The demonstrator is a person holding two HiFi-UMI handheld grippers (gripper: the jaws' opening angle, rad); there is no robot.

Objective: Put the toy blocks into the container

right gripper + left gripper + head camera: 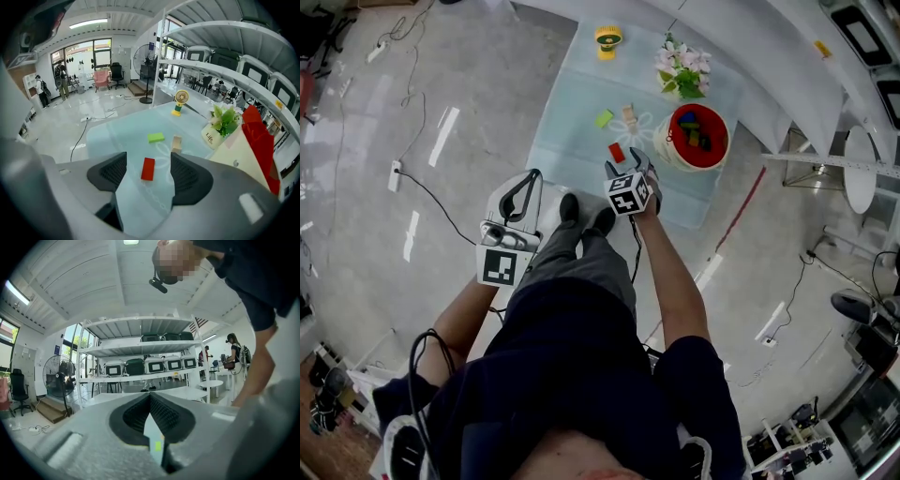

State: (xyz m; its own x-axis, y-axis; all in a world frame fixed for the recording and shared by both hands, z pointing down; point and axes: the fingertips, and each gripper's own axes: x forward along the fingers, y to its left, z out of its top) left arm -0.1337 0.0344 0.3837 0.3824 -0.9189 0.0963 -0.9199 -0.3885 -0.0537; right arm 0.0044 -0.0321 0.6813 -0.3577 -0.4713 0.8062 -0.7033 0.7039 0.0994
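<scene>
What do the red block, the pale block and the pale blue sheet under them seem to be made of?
The red block looks like painted wood or plastic: even matt colour, sharp edges. The pale block is probably bare wood: unpainted tan tone. The pale blue sheet seems thin cloth or plastic film, I cannot tell which: faint white pattern.

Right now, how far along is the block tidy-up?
Done: several blocks lie in the red container. In hand: nothing yet. The right gripper is open and lined up on the red block on the mat. The left gripper is shut and empty. Left: the red block, green block and wooden block.
</scene>
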